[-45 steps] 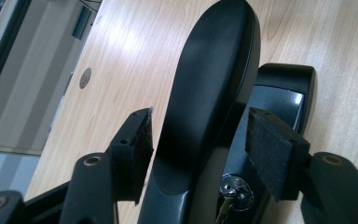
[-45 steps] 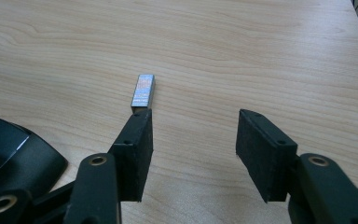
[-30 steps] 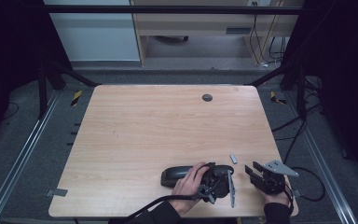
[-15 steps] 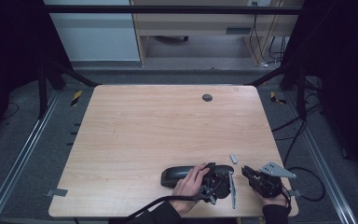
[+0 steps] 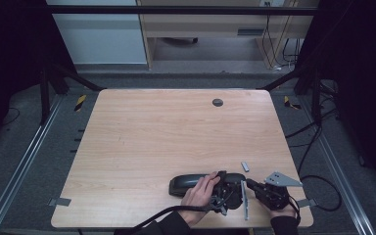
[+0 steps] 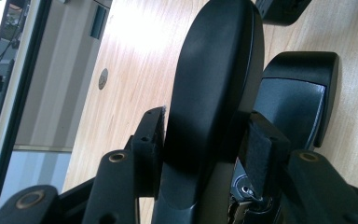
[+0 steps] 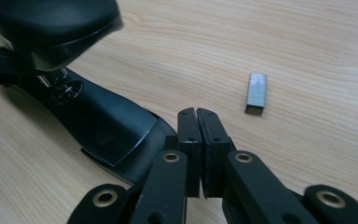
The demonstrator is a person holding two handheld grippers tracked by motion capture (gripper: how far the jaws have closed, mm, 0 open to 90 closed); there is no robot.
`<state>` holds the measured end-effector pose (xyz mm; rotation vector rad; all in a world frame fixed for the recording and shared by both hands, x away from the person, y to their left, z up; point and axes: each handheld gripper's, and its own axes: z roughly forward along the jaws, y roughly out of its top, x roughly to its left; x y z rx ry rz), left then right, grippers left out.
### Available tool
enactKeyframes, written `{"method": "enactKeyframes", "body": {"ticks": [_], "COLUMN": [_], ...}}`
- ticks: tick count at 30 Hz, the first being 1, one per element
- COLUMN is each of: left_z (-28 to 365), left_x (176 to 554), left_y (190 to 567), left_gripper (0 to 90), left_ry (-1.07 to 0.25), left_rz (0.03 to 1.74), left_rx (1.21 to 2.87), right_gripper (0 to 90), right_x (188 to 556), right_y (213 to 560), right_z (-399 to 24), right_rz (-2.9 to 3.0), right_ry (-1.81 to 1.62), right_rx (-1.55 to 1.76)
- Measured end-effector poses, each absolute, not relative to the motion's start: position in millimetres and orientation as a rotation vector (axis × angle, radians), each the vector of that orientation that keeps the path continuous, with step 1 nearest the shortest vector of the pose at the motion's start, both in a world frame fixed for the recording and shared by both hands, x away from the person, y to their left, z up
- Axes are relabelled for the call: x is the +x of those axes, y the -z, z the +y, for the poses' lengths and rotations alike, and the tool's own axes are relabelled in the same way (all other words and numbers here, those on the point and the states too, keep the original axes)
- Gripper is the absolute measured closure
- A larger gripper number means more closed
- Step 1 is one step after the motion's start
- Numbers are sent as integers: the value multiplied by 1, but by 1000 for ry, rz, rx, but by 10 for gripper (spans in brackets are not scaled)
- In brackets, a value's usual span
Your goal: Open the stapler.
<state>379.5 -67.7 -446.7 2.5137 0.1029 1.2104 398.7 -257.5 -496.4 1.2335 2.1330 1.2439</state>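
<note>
Right claw (image 7: 197, 116) newly closed, empty.

The stapler (image 5: 200, 182) and staple strip (image 5: 245, 166) crowd the table's (image 5: 176, 137) near right corner; elsewhere lies open.

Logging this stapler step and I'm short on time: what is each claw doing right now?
Left claw: closed on the black stapler's top arm.
Right claw: closed, jaws just shut pad to pad with nothing between them; staple strip lies apart on the table.
</note>
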Motion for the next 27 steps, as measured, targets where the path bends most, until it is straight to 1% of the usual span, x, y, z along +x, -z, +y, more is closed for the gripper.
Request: {"method": "enactKeyframes", "body": {"ticks": [11, 27], "left_z": [-68, -68], "left_x": [379, 379], "left_y": [448, 448], "left_gripper": [538, 537], "left_ry": [-1228, -1229], "left_rz": [94, 99], "left_rx": [2512, 2500], "right_gripper": [900, 900], "right_x": [401, 404], "right_y": [499, 504], "right_z": [-243, -235], "right_rz": [2179, 2232], "right_ry": [-1278, -1252], "right_rx": [1213, 1200]}}
